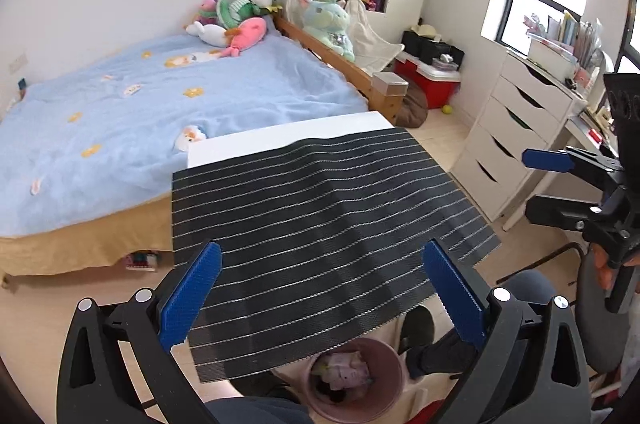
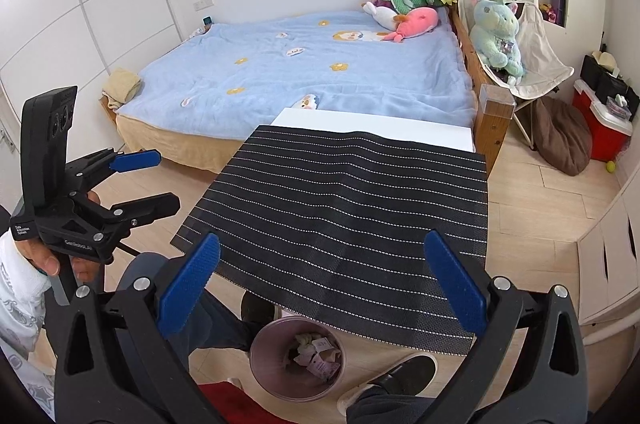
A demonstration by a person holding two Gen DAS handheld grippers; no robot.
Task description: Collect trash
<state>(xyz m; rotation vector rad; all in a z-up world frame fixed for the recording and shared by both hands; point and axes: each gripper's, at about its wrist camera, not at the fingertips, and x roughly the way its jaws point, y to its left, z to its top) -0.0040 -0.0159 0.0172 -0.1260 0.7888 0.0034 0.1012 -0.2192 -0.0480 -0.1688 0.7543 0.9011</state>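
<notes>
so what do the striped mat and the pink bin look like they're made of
Striped mat: looks like woven mesh, vinyl or fabric, matte; a fine grid texture shows and its edge droops off the table. Pink bin: probably smooth plastic with a dull sheen, thin rim; crumpled paper inside.

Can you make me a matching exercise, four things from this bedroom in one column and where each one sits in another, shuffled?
Things:
1. pink waste bin
2. striped mat
3. pink fish plush
4. red cooler

Places:
A. on the blue bed
B. on the floor by the right-hand wall, beyond the bed
C. on the floor, below the table's near edge
D. draped over the white table

Pairs: 1-C, 2-D, 3-A, 4-B
</notes>
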